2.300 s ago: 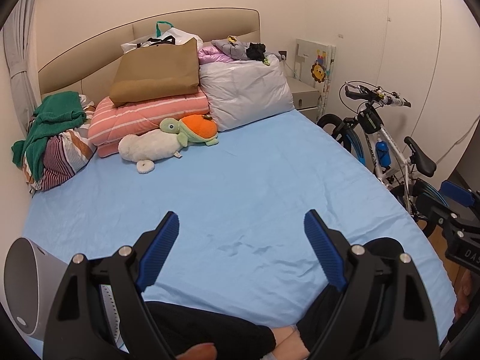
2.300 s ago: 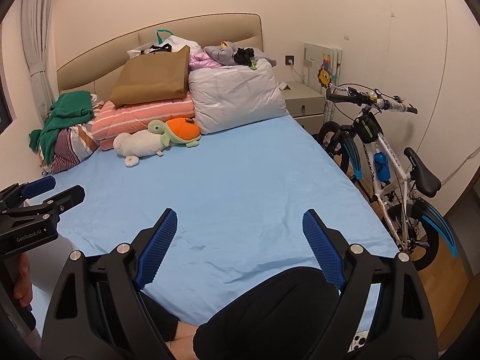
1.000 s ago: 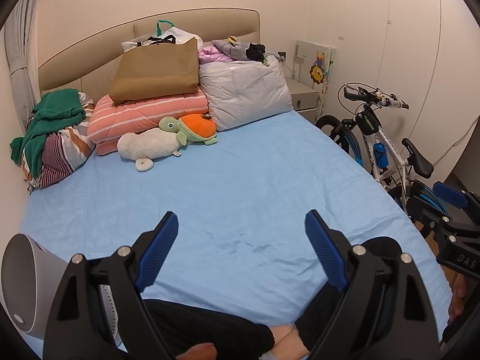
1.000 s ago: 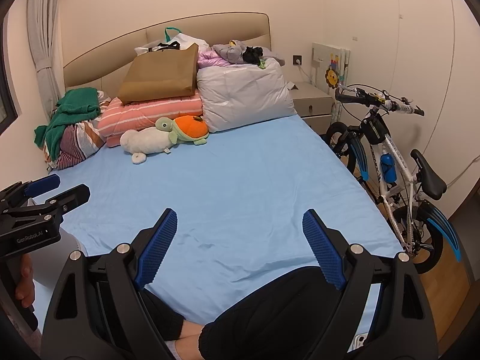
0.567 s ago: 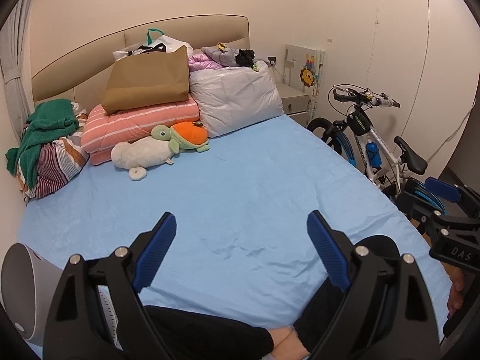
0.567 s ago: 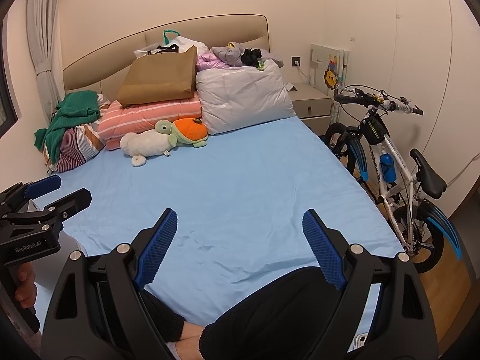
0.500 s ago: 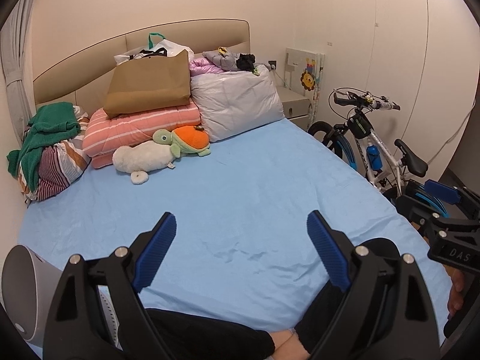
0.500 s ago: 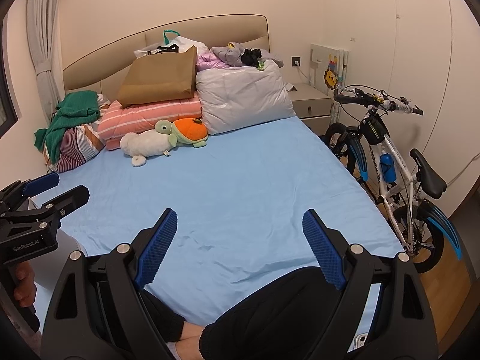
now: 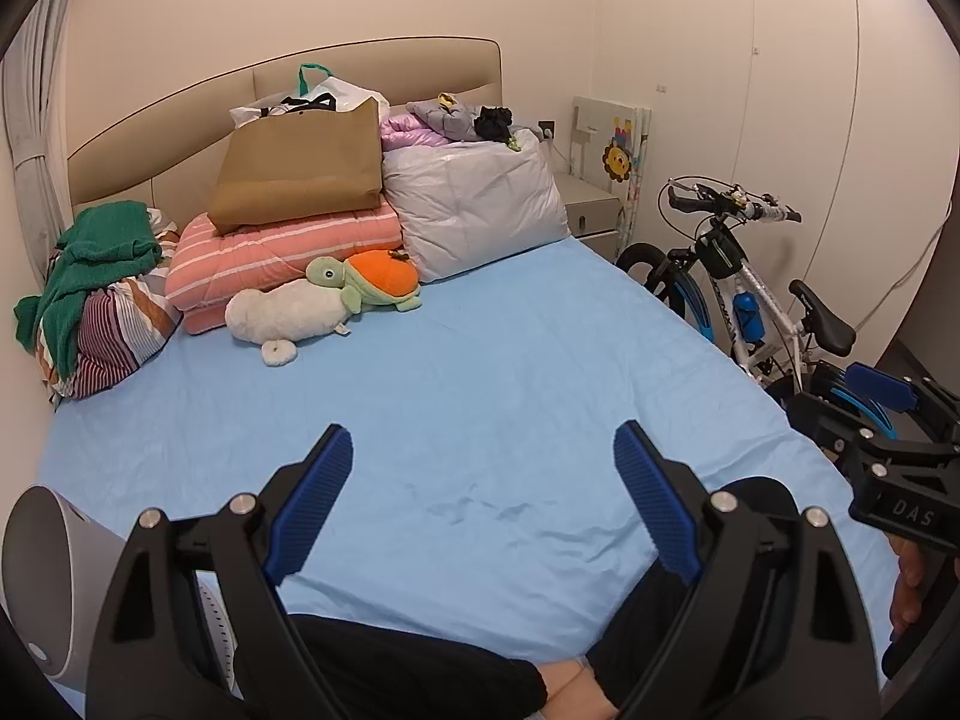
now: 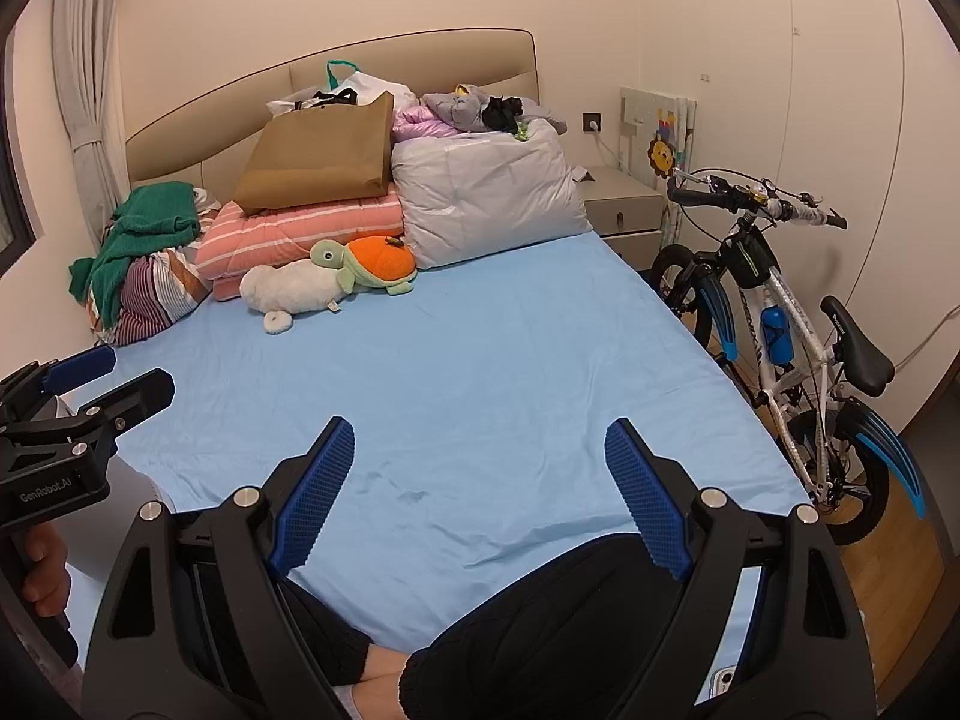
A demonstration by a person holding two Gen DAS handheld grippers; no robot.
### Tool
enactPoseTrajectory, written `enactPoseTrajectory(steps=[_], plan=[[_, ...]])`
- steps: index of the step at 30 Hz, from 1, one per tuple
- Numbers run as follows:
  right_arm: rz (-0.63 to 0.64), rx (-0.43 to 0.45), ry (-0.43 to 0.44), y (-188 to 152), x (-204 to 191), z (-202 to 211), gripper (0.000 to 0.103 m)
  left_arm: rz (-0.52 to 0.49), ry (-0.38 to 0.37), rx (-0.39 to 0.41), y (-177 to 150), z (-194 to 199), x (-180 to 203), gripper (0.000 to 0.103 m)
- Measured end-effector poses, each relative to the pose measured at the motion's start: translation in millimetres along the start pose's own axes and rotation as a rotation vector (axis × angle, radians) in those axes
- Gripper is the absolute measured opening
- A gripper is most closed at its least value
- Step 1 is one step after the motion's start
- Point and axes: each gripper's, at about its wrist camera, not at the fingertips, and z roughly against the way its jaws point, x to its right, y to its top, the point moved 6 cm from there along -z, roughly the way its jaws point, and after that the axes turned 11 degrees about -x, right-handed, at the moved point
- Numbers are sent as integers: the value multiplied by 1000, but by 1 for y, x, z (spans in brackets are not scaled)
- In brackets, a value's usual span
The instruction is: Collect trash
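Note:
My left gripper (image 9: 483,495) is open and empty, held above the near end of a bed with a blue sheet (image 9: 480,372). My right gripper (image 10: 477,489) is open and empty over the same sheet (image 10: 480,360). A white round bin (image 9: 36,576) stands at the lower left of the left wrist view, beside the left gripper. Each gripper shows at the edge of the other's view: the right one (image 9: 888,420), the left one (image 10: 78,396). No loose trash is plain to see on the sheet. A brown paper bag (image 9: 300,174) and a white plastic bag (image 9: 324,90) lie on the bedding at the headboard.
Pillows, folded quilts, green clothes (image 9: 96,252) and a plush turtle (image 9: 366,282) are piled at the head of the bed. A white and blue bicycle (image 10: 780,324) stands along the bed's right side. A nightstand (image 10: 624,204) is in the far corner. My legs lie below the grippers.
Both grippers have stayed open. The left view has drifted slightly up and back, the right view has shifted a little; nothing on the bed has moved.

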Motion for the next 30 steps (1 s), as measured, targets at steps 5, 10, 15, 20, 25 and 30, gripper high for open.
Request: enactPoseTrajectory(steps=[5,10,15,20,25,30], plan=[[1,0,0,0,1,-1,83,-2,-3,0,-1,0,0,89],[2,-1,-1,1,-1,1,83,4,-5,-6,-3,-2,1,89],[1,-2,-2,1,-7,2,83,9,-7,-6,-5,-4,-2,89],[4,-3,-5,0,-12,1,83,10,-14,-3,-5,-1,-3,89],[8,-3,-6,0,-15,1,83,29,-56,-3,-4,0,-5,89],[9,-3,-7,-1,-17,0,83,3,-29,6,-4,1,-4,89]])
